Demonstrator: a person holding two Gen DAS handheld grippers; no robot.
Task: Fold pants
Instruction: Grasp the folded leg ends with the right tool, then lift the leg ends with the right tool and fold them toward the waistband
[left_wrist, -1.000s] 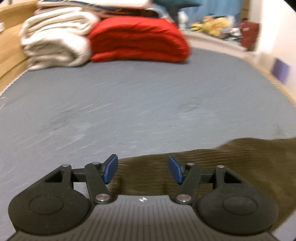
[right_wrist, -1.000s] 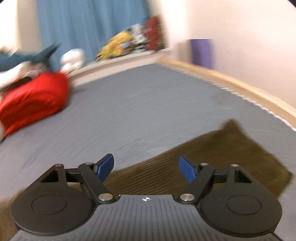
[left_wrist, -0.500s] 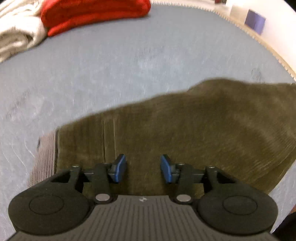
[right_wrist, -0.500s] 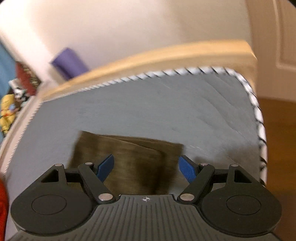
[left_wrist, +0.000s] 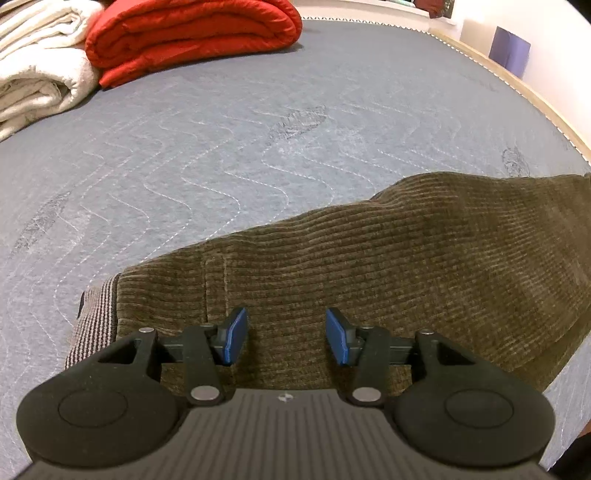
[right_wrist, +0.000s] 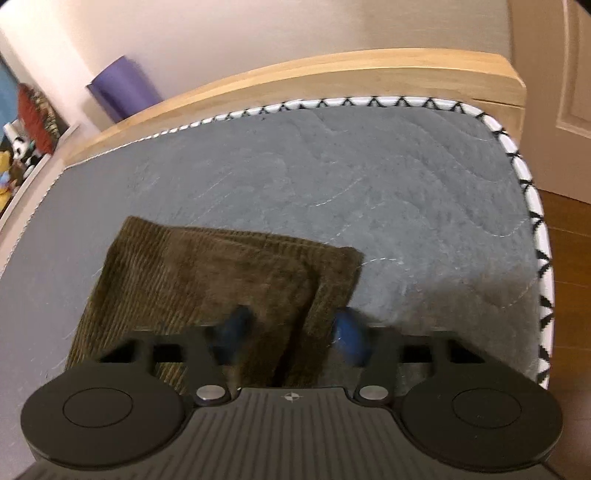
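Observation:
Olive corduroy pants (left_wrist: 369, 266) lie flat on the grey quilted mattress (left_wrist: 221, 147), with the striped waistband (left_wrist: 92, 317) at the left. My left gripper (left_wrist: 282, 341) hovers low over the waist end, pointing steeply down; its blue pads are apart with flat cloth beneath them. In the right wrist view the leg ends (right_wrist: 207, 273) lie stacked near the mattress corner. My right gripper (right_wrist: 291, 332) is over them. Its jaws are closing and blurred, with the right-hand edge of the leg ends between them; no pinch shows.
A folded red blanket (left_wrist: 192, 33) and a white one (left_wrist: 37, 74) sit at the far end. A wooden bed frame (right_wrist: 332, 74) and zigzag-trimmed mattress edge (right_wrist: 535, 221) lie just past the leg ends, then wooden floor (right_wrist: 569, 240). A purple object (right_wrist: 123, 88) stands by the wall.
Left gripper dropped over the waist, narrowed its jaws a little, then held still. Right gripper swung round and down to the leg ends, and its jaws have narrowed since half a second ago.

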